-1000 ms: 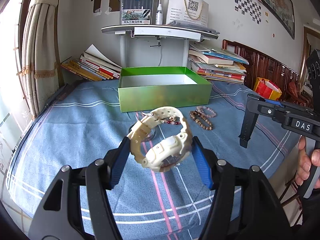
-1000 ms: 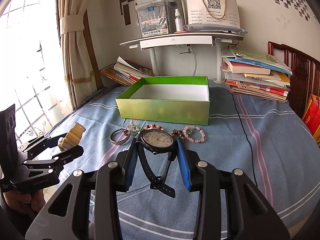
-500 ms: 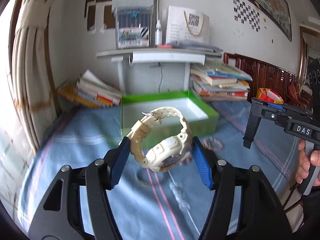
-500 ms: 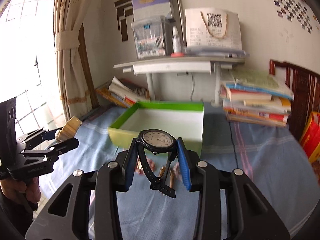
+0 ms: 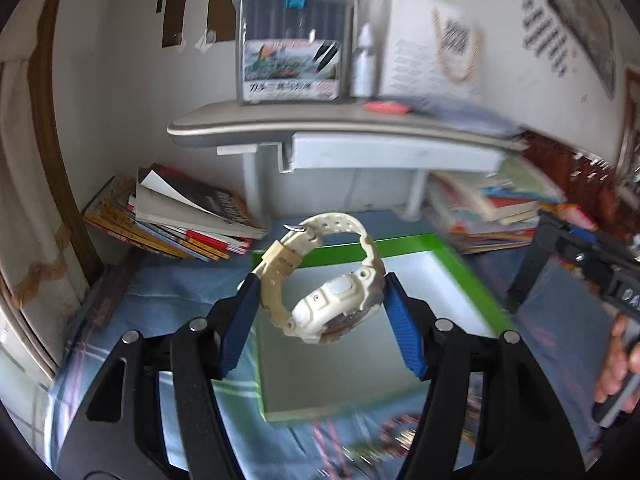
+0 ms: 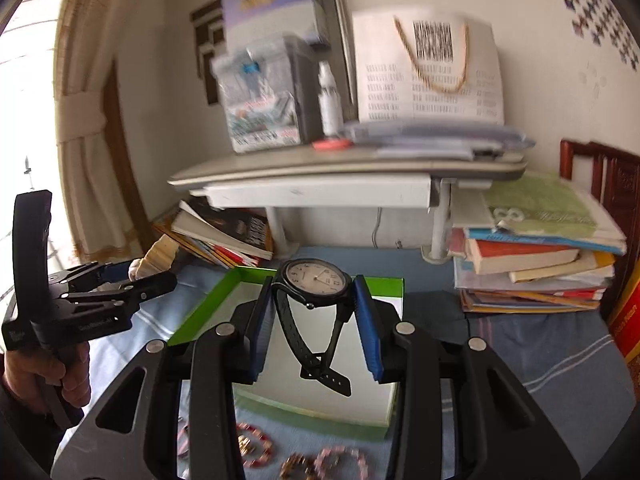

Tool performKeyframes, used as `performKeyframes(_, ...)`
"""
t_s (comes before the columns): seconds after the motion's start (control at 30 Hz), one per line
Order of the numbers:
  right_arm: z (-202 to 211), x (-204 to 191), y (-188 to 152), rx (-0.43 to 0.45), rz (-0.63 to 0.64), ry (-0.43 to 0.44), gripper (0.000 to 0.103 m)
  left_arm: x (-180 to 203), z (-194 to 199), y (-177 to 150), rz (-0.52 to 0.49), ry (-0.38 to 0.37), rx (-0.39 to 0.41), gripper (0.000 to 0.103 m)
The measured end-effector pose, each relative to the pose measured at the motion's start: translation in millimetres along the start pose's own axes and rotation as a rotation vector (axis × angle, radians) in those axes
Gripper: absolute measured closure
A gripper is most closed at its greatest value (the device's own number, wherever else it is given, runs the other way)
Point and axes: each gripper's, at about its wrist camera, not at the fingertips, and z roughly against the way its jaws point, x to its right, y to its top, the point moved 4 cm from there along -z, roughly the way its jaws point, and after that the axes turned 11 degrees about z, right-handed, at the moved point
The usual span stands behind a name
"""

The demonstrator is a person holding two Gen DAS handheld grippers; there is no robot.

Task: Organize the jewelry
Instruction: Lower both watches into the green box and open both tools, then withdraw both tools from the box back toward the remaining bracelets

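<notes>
My left gripper (image 5: pixel 320 304) is shut on a cream plastic watch (image 5: pixel 328 280) and holds it in the air over the open green box (image 5: pixel 468 276). My right gripper (image 6: pixel 314 312) is shut on a black watch with a white dial (image 6: pixel 314 280) and holds it above the same green box (image 6: pixel 208 304), strap hanging down. Bead bracelets (image 6: pixel 256 446) lie on the blue cloth in front of the box. The left gripper also shows in the right wrist view (image 6: pixel 120 284), the right gripper in the left wrist view (image 5: pixel 580 256).
A grey shelf (image 5: pixel 344 128) with a pen case and a white paper bag stands behind the box. Book stacks lie at the back left (image 5: pixel 176 220) and back right (image 6: pixel 536 256). A curtain (image 6: pixel 88 120) hangs at the left.
Both grippers have risen and moved forward with their watches, from over the bracelets to over the green box. The bracelets now lie below and behind the fingertips.
</notes>
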Motion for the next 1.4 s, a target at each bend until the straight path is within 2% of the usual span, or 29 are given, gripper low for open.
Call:
performKeyframes(0.2,-67,10,-15,-0.093,-0.006,-0.011,0.065,-9,-59,-6,0.029,0.046,-0.080,0.041)
performKeyframes(0.47,-92,17,-25,-0.145,-0.026,-0.022,0.064,-12,-88,-13,0.034,0.075,-0.120,0.039)
performKeyframes(0.53,-93,14,-24,-0.157,0.006,-0.037,0.061,-10,-86,-12,0.032,0.067,-0.110,0.028)
performKeyframes(0.57,-93,13,-24,-0.156,0.013,-0.037,0.050,-10,-81,-10,0.036,0.070,-0.076,0.014)
performKeyframes(0.6,-85,12,-22,-0.130,0.020,-0.052,0.039,-11,-74,-7,0.042,0.078,-0.039,0.008)
performKeyframes(0.67,-62,14,-18,-0.057,0.014,-0.090,0.027,-14,-51,-3,0.061,0.072,0.041,0.008)
performKeyframes(0.7,-50,15,-16,-0.027,0.009,-0.101,0.023,-16,-40,-2,0.070,0.065,0.060,0.008)
performKeyframes(0.8,22,14,-15,0.113,-0.032,-0.117,0.014,-22,23,-10,0.110,0.014,0.164,0.004)
performKeyframes(0.87,67,14,-23,0.193,-0.065,-0.128,0.005,-24,75,-27,0.121,-0.019,0.238,0.004)
performKeyframes(0.93,107,10,-35,0.240,-0.091,-0.135,0.003,-25,127,-52,0.126,-0.048,0.290,0.004)
performKeyframes(1.07,170,-12,-74,0.249,-0.121,-0.126,0.003,-23,196,-98,0.149,-0.046,0.303,0.004)
performKeyframes(1.13,189,-25,-96,0.239,-0.133,-0.130,0.003,-23,213,-122,0.165,-0.032,0.291,0.004)
performKeyframes(1.3,210,-66,-140,0.153,-0.099,-0.102,0.003,-19,236,-175,0.179,0.001,0.277,0.004)
performKeyframes(1.4,213,-84,-158,0.127,-0.049,-0.110,0.003,-11,242,-202,0.138,0.020,0.266,0.004)
